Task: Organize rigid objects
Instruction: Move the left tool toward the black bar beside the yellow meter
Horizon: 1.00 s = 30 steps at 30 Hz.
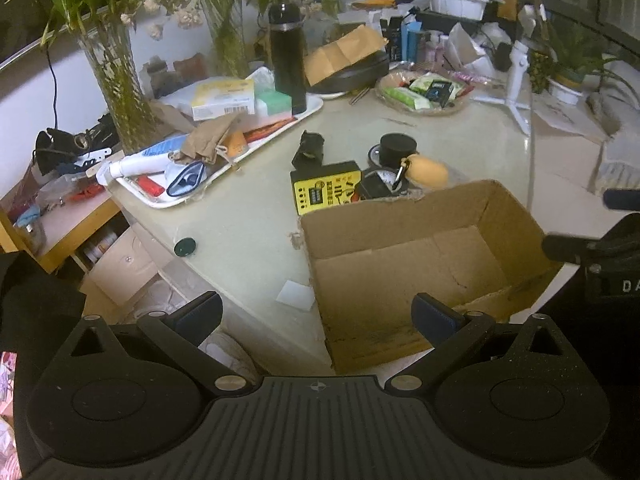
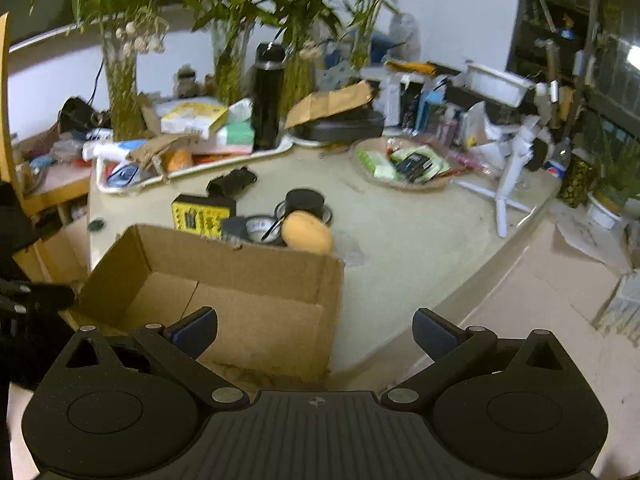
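An open, empty cardboard box point(image 1: 404, 264) sits near the table's front edge; it also shows in the right wrist view point(image 2: 224, 284). Behind it lie a yellow-and-black box point(image 1: 326, 192) point(image 2: 200, 216), an orange oval object with a carabiner point(image 1: 428, 172) point(image 2: 307, 231), a black round container point(image 1: 397, 147) point(image 2: 304, 200) and a small black item point(image 1: 308, 150) point(image 2: 232, 182). My left gripper point(image 1: 318, 316) is open and empty over the box's near left corner. My right gripper point(image 2: 316, 330) is open and empty at the box's near right corner.
A white tray point(image 1: 168, 198) of clutter and a black flask point(image 1: 286, 58) stand at the back left. A wicker basket point(image 1: 424, 94) of packets and a white tripod point(image 1: 516, 80) stand at the back right. A black cap point(image 1: 185, 246) lies near the table edge.
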Available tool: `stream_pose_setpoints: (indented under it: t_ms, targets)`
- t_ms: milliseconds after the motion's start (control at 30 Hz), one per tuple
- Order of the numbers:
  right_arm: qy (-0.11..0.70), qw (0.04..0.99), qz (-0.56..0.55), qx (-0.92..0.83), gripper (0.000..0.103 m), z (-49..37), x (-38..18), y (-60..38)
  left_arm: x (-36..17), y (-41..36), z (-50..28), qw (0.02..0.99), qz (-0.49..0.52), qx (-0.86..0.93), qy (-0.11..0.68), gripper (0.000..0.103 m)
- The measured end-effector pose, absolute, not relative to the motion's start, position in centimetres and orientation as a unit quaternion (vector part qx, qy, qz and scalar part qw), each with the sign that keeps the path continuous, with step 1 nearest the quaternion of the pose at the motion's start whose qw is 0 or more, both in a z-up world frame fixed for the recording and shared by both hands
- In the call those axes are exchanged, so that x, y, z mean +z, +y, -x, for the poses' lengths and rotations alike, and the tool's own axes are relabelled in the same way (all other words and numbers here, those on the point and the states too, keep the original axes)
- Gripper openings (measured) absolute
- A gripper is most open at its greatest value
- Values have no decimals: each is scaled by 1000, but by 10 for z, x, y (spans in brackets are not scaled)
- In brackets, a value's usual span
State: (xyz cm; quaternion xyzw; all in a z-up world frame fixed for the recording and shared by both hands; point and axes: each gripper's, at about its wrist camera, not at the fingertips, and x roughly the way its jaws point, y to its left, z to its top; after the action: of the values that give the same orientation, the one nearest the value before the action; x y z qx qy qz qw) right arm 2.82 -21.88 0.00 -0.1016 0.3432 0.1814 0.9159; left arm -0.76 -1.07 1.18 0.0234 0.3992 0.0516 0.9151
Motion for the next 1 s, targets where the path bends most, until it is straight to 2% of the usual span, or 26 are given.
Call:
stream_pose_setpoints:
  t_ms: [400,1000]
  targets:
    - [416,879,40,231,103,-52,-9,-225,15,2,6,921,1,29,388,103]
    - [387,888,20,246,101,-65,-1,-227,16,-5,-16,926,-16,10,376,103]
